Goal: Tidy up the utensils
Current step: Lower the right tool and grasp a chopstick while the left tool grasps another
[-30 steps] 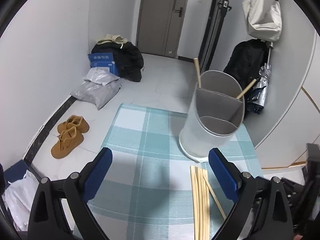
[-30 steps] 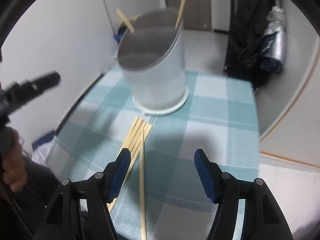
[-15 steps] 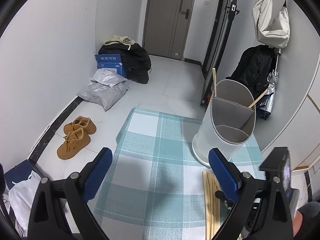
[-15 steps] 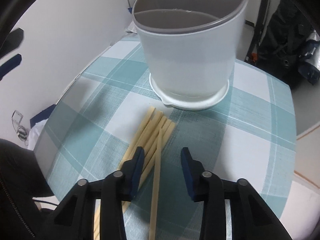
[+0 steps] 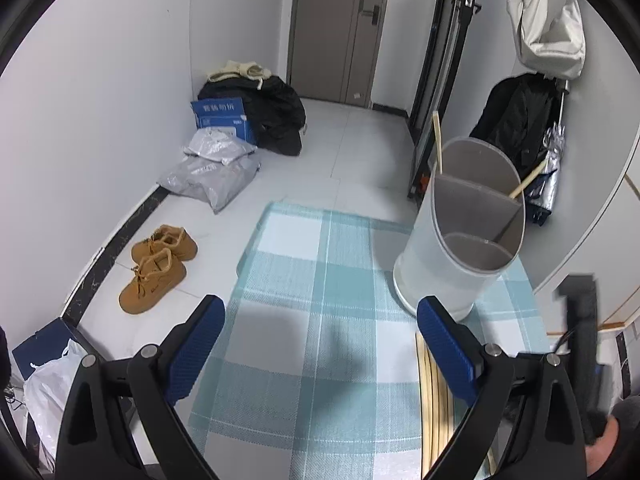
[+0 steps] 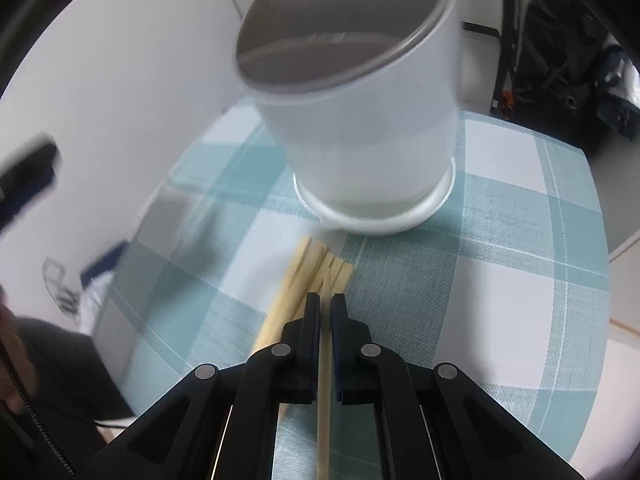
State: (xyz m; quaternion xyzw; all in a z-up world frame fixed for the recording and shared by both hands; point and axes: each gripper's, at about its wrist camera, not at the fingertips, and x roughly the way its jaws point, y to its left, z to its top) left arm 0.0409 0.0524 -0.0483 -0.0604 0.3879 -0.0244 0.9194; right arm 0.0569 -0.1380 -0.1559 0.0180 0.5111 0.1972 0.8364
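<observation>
Wooden chopstick (image 6: 322, 392): your right tool (image 6: 325, 307) has its jaws pressed together on this single stick, which runs lengthwise between the pads and lies over the loose bundle of chopsticks (image 6: 304, 280) on the checked cloth of the tabletop (image 6: 500, 280). The bundle sits just in front of the white utensil holder (image 6: 360, 120), whose base is near the stick ends. Judgement: the stick is light, stiff and smooth, so it may swivel or slip in a narrow pinch. The hold appears to sit near one end; a grip nearer mid-length would keep it from drooping when you tip it upright for a compartment. Two chopsticks already lean in the holder's rear section. Your left tool (image 5: 320, 344) stands spread wide and empty over the cloth, beside the holder (image 5: 460, 240).
</observation>
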